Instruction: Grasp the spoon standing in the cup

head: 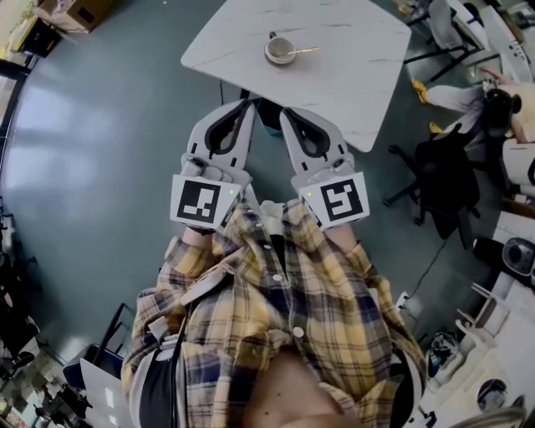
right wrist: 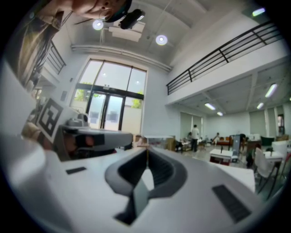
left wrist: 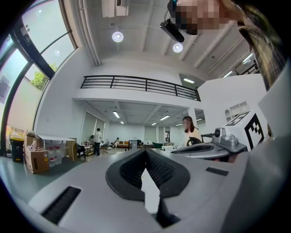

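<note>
A small cup [head: 280,50] stands on the white marble-look table [head: 351,84] at the top of the head view. A gold spoon [head: 303,52] leans out of it to the right. Both grippers are held level in front of the person's plaid shirt, short of the table's near edge and pointing toward it. My left gripper [head: 248,102] [left wrist: 145,150] has its jaws together with nothing between them. My right gripper [head: 284,111] [right wrist: 147,149] is also shut and empty, close beside the left one. Neither gripper view shows the cup or the spoon.
A black office chair [head: 443,184] stands right of the table, with white equipment along the right edge. Cardboard boxes [head: 75,12] sit at the top left. Grey floor lies to the left. The gripper views show a large hall with people [left wrist: 97,141] far off.
</note>
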### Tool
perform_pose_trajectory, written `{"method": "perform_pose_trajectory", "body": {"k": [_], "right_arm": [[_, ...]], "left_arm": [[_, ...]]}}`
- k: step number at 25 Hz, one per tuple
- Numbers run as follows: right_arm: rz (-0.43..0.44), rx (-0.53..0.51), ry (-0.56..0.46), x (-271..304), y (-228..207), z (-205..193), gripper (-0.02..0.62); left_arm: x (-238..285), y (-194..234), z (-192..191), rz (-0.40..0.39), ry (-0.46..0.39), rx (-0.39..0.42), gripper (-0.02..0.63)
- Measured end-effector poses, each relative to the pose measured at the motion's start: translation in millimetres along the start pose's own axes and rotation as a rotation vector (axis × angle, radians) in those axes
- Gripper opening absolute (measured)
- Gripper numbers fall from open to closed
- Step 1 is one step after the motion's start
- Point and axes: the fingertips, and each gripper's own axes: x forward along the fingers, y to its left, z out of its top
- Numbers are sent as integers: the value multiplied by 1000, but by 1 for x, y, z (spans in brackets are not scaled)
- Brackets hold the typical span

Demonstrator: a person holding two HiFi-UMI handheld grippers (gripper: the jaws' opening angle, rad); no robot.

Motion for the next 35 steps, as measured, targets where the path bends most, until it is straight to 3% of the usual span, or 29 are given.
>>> {"method": "perform_pose_trajectory", "body": {"k": [10, 20, 35], "right_arm": [[-111, 29, 40, 110, -32, 4, 34], [-233, 60, 57, 183, -41, 4, 34], [-377, 95, 145, 183, -63, -18, 34]], "left_arm": [[68, 94, 6, -128, 34, -11, 15], [89, 168, 0, -233, 62, -15, 15], [105, 184, -23, -324, 113, -63, 17]]}}
